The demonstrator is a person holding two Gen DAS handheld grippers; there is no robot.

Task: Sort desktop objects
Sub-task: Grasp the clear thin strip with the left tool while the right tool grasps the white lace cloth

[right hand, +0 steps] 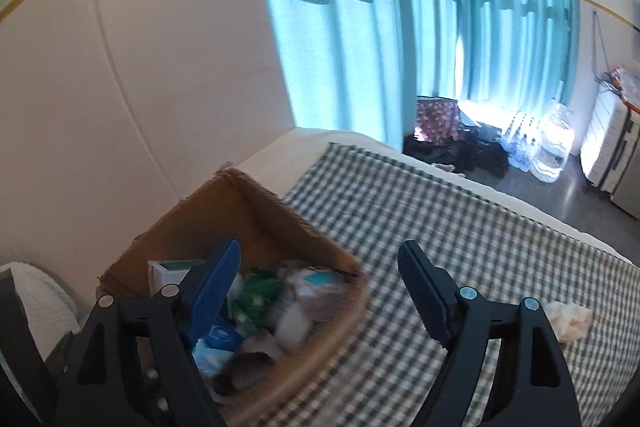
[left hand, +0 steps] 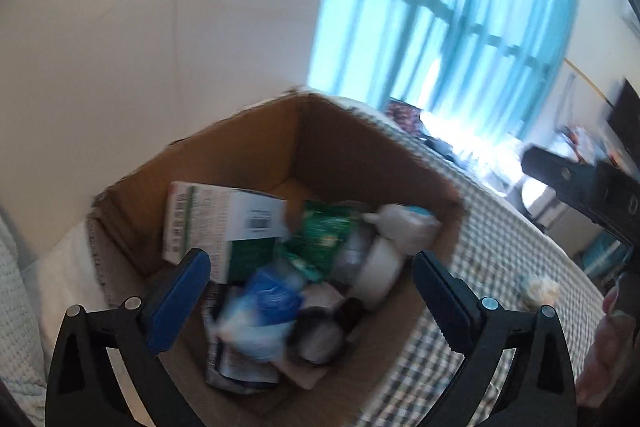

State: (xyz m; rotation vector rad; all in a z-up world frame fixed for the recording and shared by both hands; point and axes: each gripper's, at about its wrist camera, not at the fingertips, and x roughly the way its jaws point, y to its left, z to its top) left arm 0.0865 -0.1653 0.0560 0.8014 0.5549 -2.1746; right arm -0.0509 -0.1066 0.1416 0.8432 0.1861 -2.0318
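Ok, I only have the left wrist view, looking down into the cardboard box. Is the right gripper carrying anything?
Observer: No. The right gripper is open and empty, above the cardboard box's right edge.
Operator: And the pale lump on the cloth to my right? It's blurred here.
Observer: It's a crumpled white tissue, lying on the checked cloth, apart from the box.
Operator: Anything else out on that cloth?
Observer: Nothing else shows on the stretch that the right wrist view covers.
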